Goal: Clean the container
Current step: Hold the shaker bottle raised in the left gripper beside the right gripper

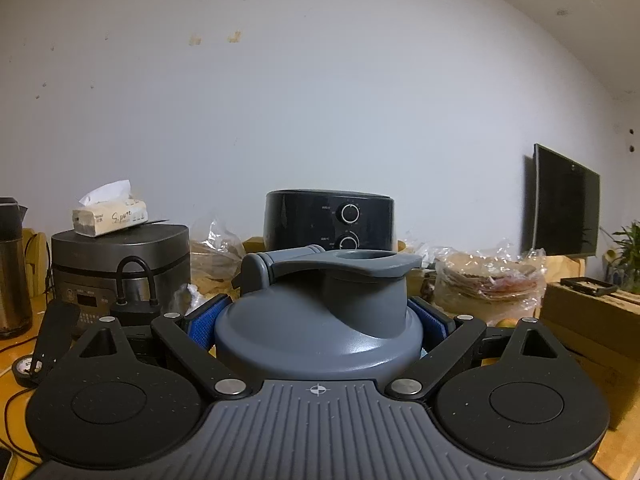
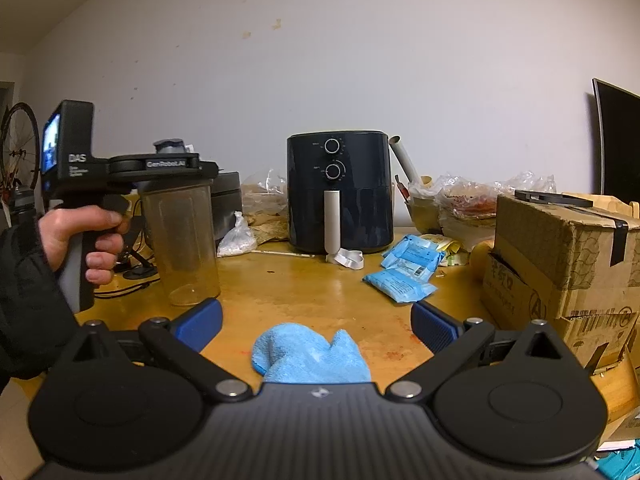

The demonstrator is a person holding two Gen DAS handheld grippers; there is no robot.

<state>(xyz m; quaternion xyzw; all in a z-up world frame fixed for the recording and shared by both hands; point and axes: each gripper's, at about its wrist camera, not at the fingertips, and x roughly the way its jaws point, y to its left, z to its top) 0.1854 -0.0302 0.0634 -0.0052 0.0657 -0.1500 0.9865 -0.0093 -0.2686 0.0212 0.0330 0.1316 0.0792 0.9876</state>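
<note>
In the left wrist view a grey bottle lid (image 1: 320, 332) with a flip spout fills the space between my left gripper's blue pads (image 1: 204, 322); the left gripper (image 1: 318, 320) is shut on it. The right wrist view shows that same left gripper (image 2: 176, 166), held by a hand (image 2: 86, 236), clamped near the top of a clear, murky container (image 2: 182, 240) that stands on the wooden table (image 2: 320, 292). My right gripper (image 2: 316, 320) is open low over the table. A blue cloth (image 2: 310, 354) lies between and just behind its fingers, touching neither pad.
A black air fryer (image 2: 340, 192) stands at the back middle. A cardboard box (image 2: 560, 260) is at the right, blue packets (image 2: 408, 268) in front of it. A rice cooker (image 1: 120, 268) with a tissue pack (image 1: 110, 214), plastic-wrapped food (image 1: 488, 280) and a monitor (image 1: 564, 216) line the wall.
</note>
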